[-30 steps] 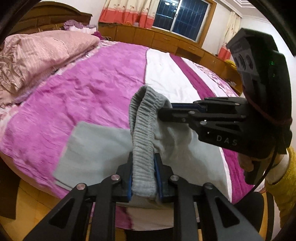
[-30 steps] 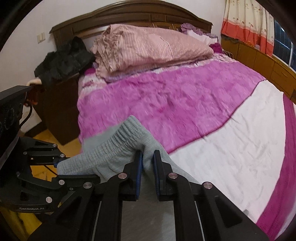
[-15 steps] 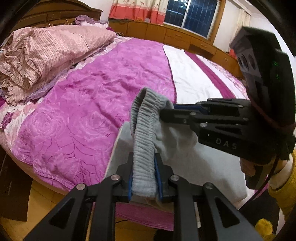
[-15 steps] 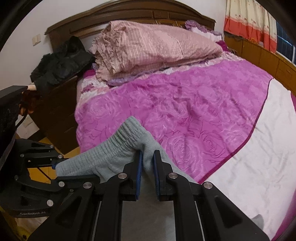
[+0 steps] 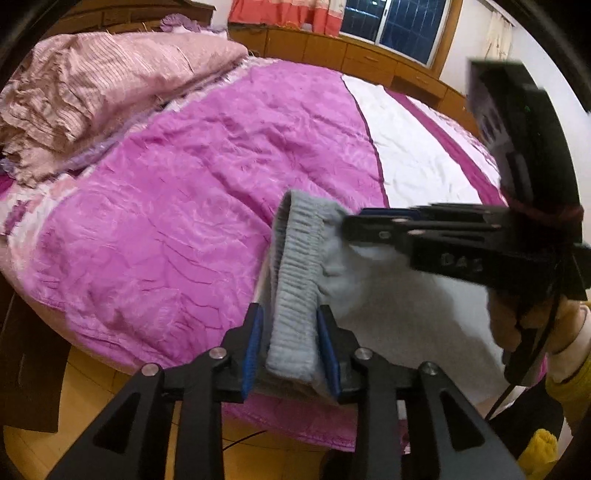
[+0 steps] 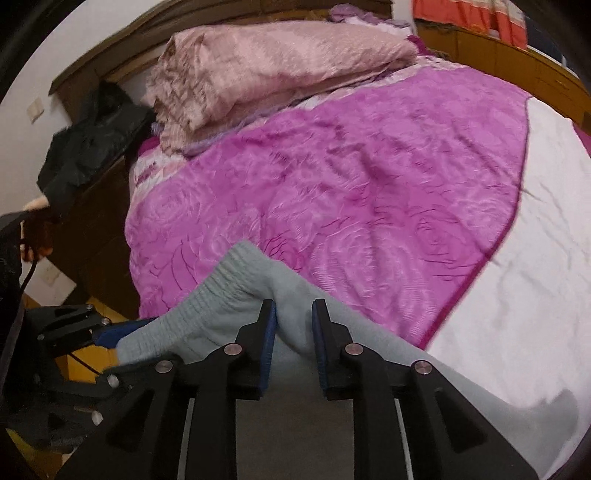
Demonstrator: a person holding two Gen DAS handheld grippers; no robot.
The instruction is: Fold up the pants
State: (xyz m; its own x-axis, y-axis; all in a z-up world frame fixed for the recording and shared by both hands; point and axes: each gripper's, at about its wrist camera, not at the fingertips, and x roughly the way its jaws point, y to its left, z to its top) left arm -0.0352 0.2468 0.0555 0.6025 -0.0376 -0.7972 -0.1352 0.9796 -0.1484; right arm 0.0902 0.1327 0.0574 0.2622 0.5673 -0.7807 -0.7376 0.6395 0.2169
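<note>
Grey pants [image 5: 369, 295], ribbed waistband [image 5: 295, 280] raised, body draped on magenta-white bed near edge.

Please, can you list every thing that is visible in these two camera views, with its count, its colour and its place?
pants: one, grey, near bed edge, waistband between both grippers
bedspread: one, magenta and white, covering bed
quilt: one, pink, folded, at headboard
dark clothing: one heap, black, beside bed
curtains: orange-red, at window
cabinets: wooden, under window
left gripper: black, blue pads, jaws opening around waistband
right gripper: black, blue pads, jaws opening around fabric
hand: one, holding right gripper
</note>
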